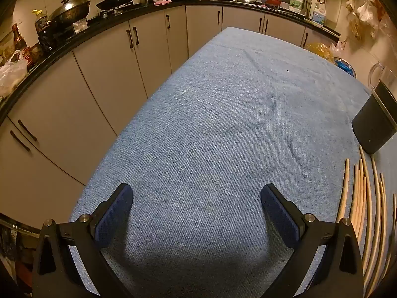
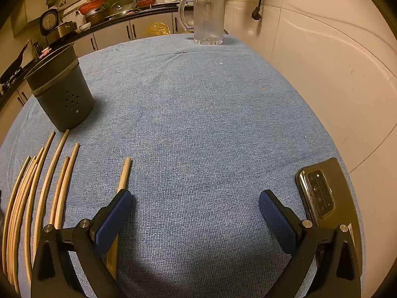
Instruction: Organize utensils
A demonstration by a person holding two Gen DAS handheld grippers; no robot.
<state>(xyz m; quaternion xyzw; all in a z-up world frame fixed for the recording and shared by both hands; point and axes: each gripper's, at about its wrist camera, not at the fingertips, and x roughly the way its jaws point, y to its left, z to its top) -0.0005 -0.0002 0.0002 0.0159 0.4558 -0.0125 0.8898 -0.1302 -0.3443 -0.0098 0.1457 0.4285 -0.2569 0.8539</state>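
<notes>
Left wrist view: left gripper [image 1: 196, 202] spread wide above a blue cloth [image 1: 211, 114] covering the table, nothing between the blue-padded fingers [image 1: 116, 213]. Off to the right edge, a row of pale wooden chopsticks [image 1: 367, 211] lying side by side on the cloth, well clear of the gripper. Just beyond their far tips, a dark utensil holder [image 1: 374, 126], only partly in frame. Behind that, part of a clear mug [image 1: 377, 73]. Along the back and left, pale kitchen cabinets [image 1: 104, 69] under a dark counter crowded with pans and bottles.

Right wrist view: right gripper [image 2: 196, 202] likewise released, jaws wide, nothing held, hanging over bare blue cloth [image 2: 198, 114]. To the left, the chopsticks [image 2: 44, 186] fanned out flat on the cloth; one separate chopstick [image 2: 124, 173] running under the left finger [image 2: 114, 218], contact impossible to tell. Past the chopstick tips, the dark utensil holder [image 2: 59, 92] standing upright, small holes in its side. At the far edge of the table, the clear mug [image 2: 208, 17] standing upright. Near the right finger, a phone [image 2: 317, 193] lying camera side up on a dark flat object. White wall to the right.
</notes>
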